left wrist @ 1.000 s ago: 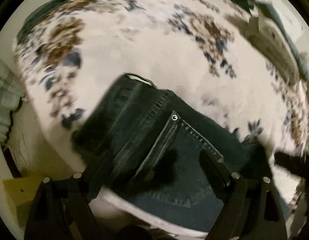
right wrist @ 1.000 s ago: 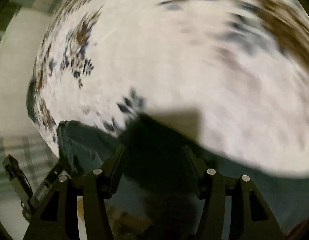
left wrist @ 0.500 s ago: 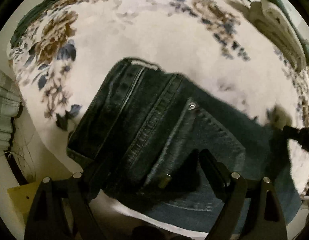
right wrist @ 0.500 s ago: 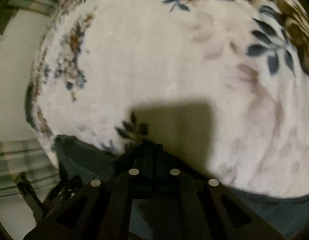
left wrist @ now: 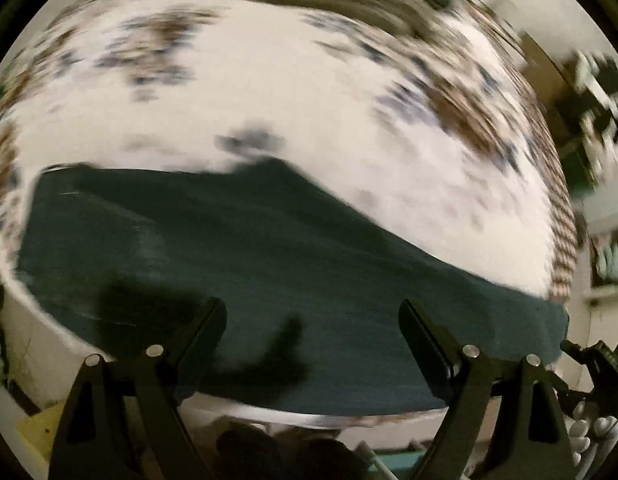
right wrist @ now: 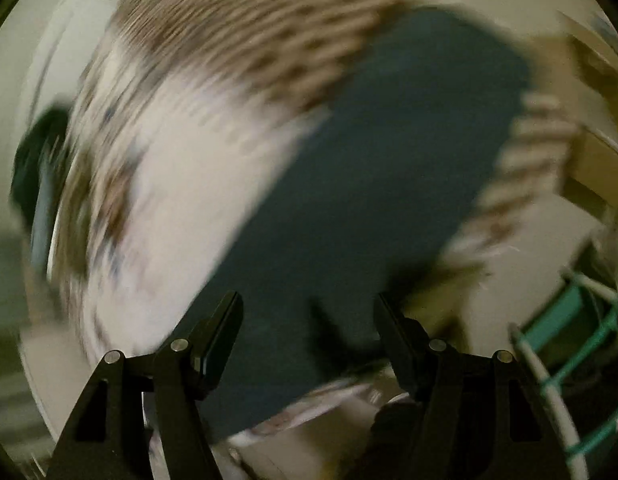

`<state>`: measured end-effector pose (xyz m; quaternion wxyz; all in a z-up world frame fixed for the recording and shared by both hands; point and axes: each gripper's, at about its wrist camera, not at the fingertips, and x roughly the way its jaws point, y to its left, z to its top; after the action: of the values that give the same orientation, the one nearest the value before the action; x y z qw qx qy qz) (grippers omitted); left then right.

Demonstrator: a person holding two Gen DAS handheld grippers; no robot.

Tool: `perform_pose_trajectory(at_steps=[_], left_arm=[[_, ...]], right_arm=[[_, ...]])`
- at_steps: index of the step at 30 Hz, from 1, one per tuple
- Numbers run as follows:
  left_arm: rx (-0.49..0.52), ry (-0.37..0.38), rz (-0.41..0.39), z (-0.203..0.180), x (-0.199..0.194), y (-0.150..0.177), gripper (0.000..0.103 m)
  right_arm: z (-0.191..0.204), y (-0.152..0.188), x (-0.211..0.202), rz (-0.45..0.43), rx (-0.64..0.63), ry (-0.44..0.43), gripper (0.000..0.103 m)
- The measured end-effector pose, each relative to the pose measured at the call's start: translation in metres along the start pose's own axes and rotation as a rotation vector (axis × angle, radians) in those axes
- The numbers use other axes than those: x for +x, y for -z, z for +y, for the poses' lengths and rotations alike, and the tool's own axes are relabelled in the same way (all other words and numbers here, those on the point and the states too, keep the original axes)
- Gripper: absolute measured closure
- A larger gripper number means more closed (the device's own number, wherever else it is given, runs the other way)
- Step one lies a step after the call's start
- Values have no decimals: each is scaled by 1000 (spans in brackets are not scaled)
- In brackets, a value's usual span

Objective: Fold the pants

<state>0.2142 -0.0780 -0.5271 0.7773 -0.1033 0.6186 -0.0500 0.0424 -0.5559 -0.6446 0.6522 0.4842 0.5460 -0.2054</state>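
Dark blue denim pants [left wrist: 249, 248] lie flat along the near edge of a white bed cover printed with brown and blue flowers [left wrist: 269, 92]. Both views are smeared by motion. My left gripper [left wrist: 313, 312] hangs above the pants with its jaws wide apart and nothing between its fingers. In the right wrist view the pants [right wrist: 389, 168] run as a long dark strip up to the right. My right gripper [right wrist: 309, 312] hovers over that strip; its jaws are opening and hold nothing.
A white and green wire basket [right wrist: 569, 340] stands at the right beside the bed. Shelves and furniture [left wrist: 597, 92] show past the bed's right end. A yellow object [left wrist: 41, 428] lies low at the left.
My left gripper has swept sideways along the pants, from the waistband and pocket to plain fabric. My right gripper was shut half a second ago and now stands apart, swung over the trouser leg.
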Motion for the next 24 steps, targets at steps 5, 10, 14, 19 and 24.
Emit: perform_pose_trajectory(at_steps=[5, 10, 14, 19, 24], left_arm=[[100, 50, 75, -95, 52, 14, 15], [199, 8, 143, -146, 96, 35, 15], [258, -71, 156, -162, 120, 37, 15], [280, -113, 139, -170, 126, 36, 11], [266, -104, 136, -175, 130, 37, 11]], right_arm=[[-105, -59, -20, -98, 136, -123, 34], [-132, -90, -12, -185, 197, -176, 35], [-121, -113, -5, -246, 162, -100, 50], [-104, -131, -10, -271, 48, -15, 95], [-84, -122, -53, -382, -45, -112, 96]])
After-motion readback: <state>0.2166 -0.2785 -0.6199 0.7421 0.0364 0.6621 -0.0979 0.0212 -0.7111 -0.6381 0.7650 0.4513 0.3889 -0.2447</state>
